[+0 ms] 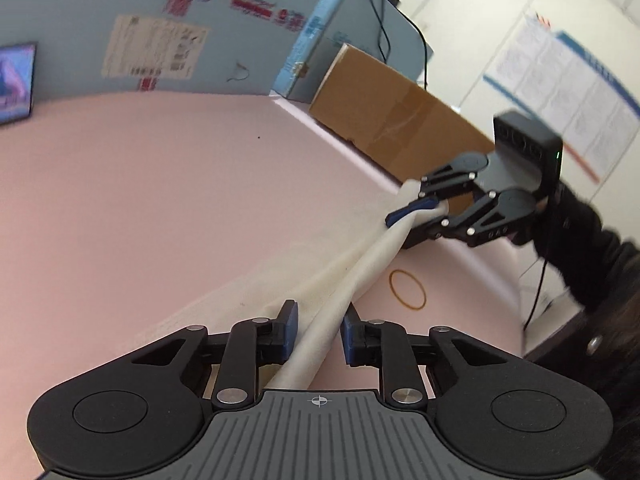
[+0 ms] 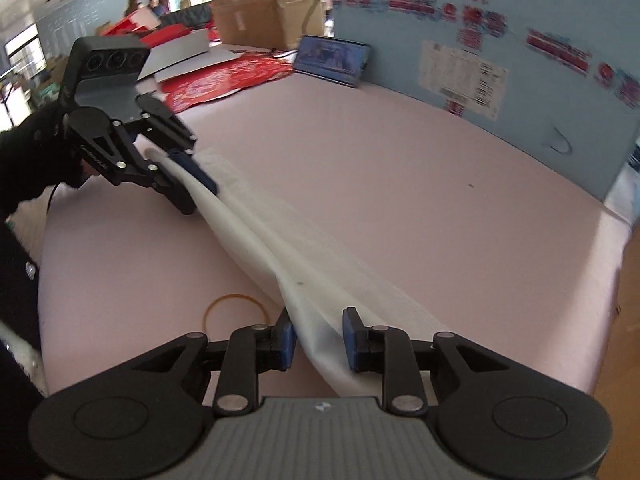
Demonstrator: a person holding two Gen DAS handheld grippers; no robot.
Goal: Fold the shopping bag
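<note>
1. Between the blue pads of the left tool (image 1: 318, 334) runs a bunched edge of the cream shopping bag (image 1: 352, 268). The jaws are narrowed around the cloth, but a gap shows beside the right pad, so a firm pinch cannot be told.
2. At the bag's other end, the right tool (image 2: 318, 336) stands the same way: cloth passes between its pads, with slack room on either side. From the left wrist view its fingers look closed on the bag's far corner, so it seems to hold that end.
3. Outward from both tools, the bag stretches as one long taut ridge. Its long axis runs straight from tool to tool, raised along the gathered edge, while the rest drapes onto the pink surface (image 1: 160, 208).
4. Each hand is nearest its own end; neither reaches the middle.
5. Just beside the bag's near side lies a rubber band (image 1: 407, 290), apart from the cloth.
6. Judged from this, the fold turns on bringing the two ends together along that axis.
</note>
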